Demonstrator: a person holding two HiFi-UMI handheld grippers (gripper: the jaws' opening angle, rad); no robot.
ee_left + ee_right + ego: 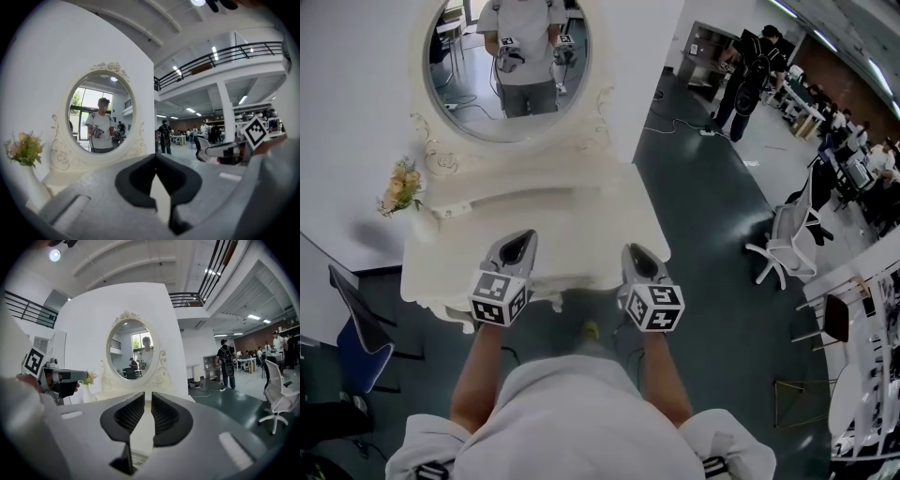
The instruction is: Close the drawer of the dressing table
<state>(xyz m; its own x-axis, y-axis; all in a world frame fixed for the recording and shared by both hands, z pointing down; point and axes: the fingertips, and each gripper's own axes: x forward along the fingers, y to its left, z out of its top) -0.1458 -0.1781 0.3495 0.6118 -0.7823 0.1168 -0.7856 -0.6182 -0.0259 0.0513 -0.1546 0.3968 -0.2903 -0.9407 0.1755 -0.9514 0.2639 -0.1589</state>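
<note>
- The dressing table [431, 272] is seen straight ahead of the person, its white worktop [572, 225] lying under and just beyond both grippers.
- The left gripper [522, 238] is held over the worktop's front edge, left of the middle. The right gripper [636, 251] is held level with it, right of the middle, and the two are kept apart.
- In the left gripper view the left gripper [155, 158] is shown with its jaw tips brought together. A wedge of gap is left only behind the tips, and nothing is held there.
- In the right gripper view the right gripper [146, 398] is shown with its jaws parted by a narrow slit, through which pale worktop is seen. Nothing is gripped.
- The drawer cannot be made out in any view — the table's front, below the edge under the grippers, is in shadow, so it cannot be told whether the drawer is in or out.
- An oval mirror [511, 56] is set at the back of the worktop and is faced by both grippers — the person and both grippers are reflected in it.
- Flowers [401, 186] are stood at the worktop's back left corner, well apart from the left gripper.
</note>
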